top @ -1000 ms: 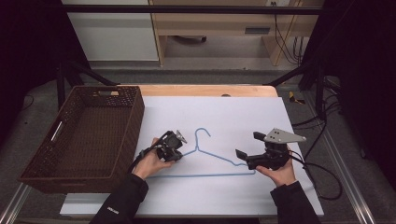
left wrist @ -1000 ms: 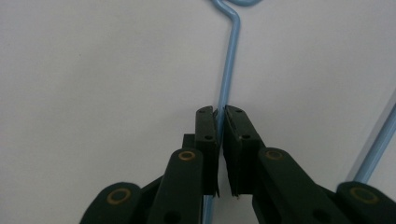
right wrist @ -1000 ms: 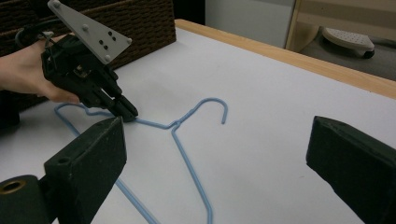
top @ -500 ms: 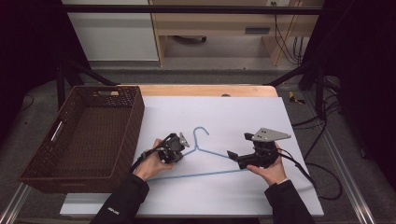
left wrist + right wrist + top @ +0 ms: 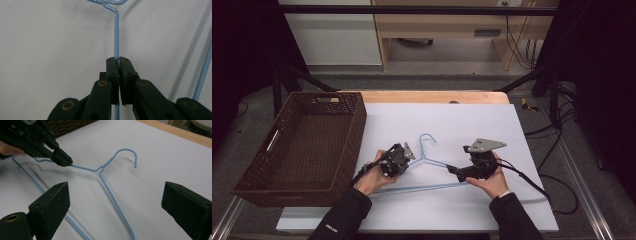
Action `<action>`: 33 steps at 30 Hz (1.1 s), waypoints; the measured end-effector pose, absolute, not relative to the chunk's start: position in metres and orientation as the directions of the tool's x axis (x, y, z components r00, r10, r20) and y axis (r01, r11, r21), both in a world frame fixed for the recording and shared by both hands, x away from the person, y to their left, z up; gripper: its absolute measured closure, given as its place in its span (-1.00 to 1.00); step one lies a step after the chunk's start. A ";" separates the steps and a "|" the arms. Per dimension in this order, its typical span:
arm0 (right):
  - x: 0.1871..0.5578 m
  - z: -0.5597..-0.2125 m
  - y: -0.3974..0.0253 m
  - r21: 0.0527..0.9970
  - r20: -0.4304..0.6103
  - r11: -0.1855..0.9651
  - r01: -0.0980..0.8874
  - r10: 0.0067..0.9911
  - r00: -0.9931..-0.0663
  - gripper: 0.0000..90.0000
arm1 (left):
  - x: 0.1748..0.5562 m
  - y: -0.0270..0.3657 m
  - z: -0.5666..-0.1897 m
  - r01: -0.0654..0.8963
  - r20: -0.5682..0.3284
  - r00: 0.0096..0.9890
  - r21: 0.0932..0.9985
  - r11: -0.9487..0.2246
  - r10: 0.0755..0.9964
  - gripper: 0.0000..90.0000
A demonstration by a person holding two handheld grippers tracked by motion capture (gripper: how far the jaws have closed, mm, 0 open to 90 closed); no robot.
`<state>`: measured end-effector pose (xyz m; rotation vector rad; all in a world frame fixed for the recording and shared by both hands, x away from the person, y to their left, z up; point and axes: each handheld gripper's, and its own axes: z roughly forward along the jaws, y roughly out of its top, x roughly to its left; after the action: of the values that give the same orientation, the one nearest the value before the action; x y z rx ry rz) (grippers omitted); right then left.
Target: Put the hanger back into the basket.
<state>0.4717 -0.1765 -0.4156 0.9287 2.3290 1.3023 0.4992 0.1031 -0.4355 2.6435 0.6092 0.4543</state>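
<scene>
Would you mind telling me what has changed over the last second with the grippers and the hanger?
The right gripper has slid left toward the blue wire hanger, jaws wide open with the hanger's right arm between them. The left gripper stays shut on the hanger's left arm, about where it was. The hanger, the wicker basket and the white table sheet are unchanged.

Bright tabletop, dark surroundings, soft shadows
</scene>
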 end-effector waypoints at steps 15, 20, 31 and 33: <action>0.486 -0.425 -0.155 0.818 0.042 0.412 0.401 0.652 -0.757 -0.65 | 0.488 0.102 -0.425 0.332 0.257 0.838 0.459 -0.824 0.481 0.94; 0.492 -0.431 -0.150 0.803 0.043 0.430 0.412 0.649 -0.759 -0.54 | 0.485 0.100 -0.422 0.327 0.267 0.835 0.461 -0.825 0.480 0.94; 0.509 -0.451 -0.129 0.745 0.018 0.513 0.425 0.622 -0.782 -0.30 | 0.481 0.098 -0.417 0.321 0.275 0.832 0.470 -0.822 0.482 0.94; 0.511 -0.453 -0.129 0.739 0.009 0.524 0.424 0.621 -0.784 -0.25 | 0.481 0.098 -0.416 0.322 0.274 0.832 0.469 -0.822 0.482 0.94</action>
<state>0.5114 -0.1286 -0.4526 0.8798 2.5099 1.1121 0.4811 0.0978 -0.4164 2.6038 0.5991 0.5400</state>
